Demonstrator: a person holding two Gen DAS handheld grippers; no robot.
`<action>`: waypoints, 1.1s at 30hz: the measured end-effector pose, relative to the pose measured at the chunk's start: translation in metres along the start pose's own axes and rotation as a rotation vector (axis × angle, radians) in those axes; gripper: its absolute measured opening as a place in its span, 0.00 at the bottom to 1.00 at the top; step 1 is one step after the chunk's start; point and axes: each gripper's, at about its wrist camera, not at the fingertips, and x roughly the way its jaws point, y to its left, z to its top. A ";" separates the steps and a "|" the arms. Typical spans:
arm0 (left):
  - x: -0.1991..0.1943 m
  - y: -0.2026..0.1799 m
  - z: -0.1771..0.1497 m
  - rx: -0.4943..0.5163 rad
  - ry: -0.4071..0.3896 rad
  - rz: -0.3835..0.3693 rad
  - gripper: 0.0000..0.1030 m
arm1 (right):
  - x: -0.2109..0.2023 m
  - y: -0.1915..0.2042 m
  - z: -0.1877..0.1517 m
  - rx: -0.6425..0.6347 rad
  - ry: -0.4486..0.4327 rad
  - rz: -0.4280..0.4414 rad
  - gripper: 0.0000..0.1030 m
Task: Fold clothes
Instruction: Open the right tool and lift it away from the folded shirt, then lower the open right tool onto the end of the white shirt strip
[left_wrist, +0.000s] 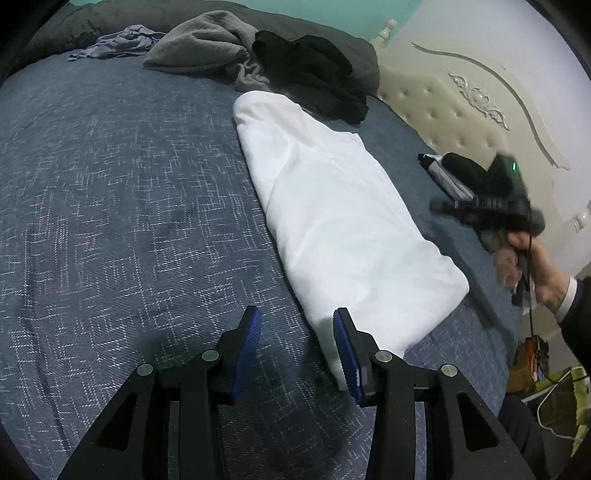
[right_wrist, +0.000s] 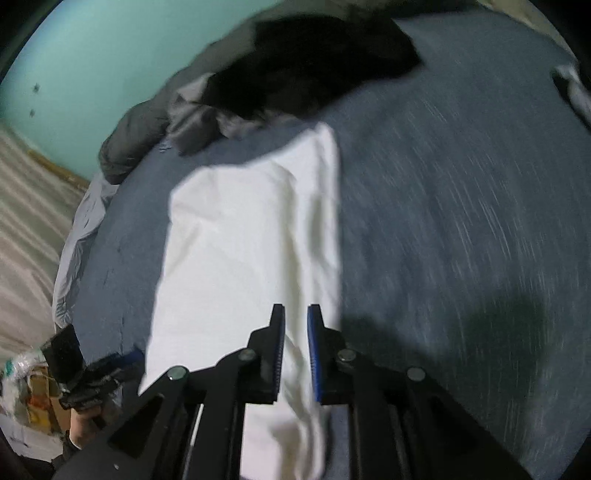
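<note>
**Soft white garment, folded long, lies between two hand-held grippers**

Nearest the left wrist camera, the left hand-held gripper (left_wrist: 297, 328) stands with its blue pads wide apart and nothing between them; the right pad sits just at the near corner of the white garment (left_wrist: 332, 206). In the right wrist view, the right hand-held gripper (right_wrist: 295, 328) hovers over the same garment with a narrow gap between its pads; whether cloth is pinched there I cannot tell, since the picture is smeared by motion.

The white garment lies on the blue bedspread (left_wrist: 110, 184) as a long strip, its sides turned in. It looks light, limp and thin, likely to sag and slide unless taken by a doubled edge or a corner, where the layers give the pads something to bite.

Beyond it sits a heap of grey and black clothes (left_wrist: 295, 70); what each piece is stays unclear. The garment's collar and sleeves are hidden inside the folds. A hand (left_wrist: 543, 273) holding the other tool is blurred at the left view's edge.
</note>
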 end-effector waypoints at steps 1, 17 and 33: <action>0.000 0.001 0.000 -0.002 0.000 0.001 0.43 | 0.005 0.012 0.011 -0.034 -0.001 -0.004 0.26; -0.029 0.032 0.009 -0.059 -0.057 0.058 0.43 | 0.142 0.203 0.103 -0.386 0.137 -0.214 0.38; -0.032 0.042 0.007 -0.085 -0.067 0.042 0.43 | 0.196 0.229 0.118 -0.428 0.149 -0.369 0.06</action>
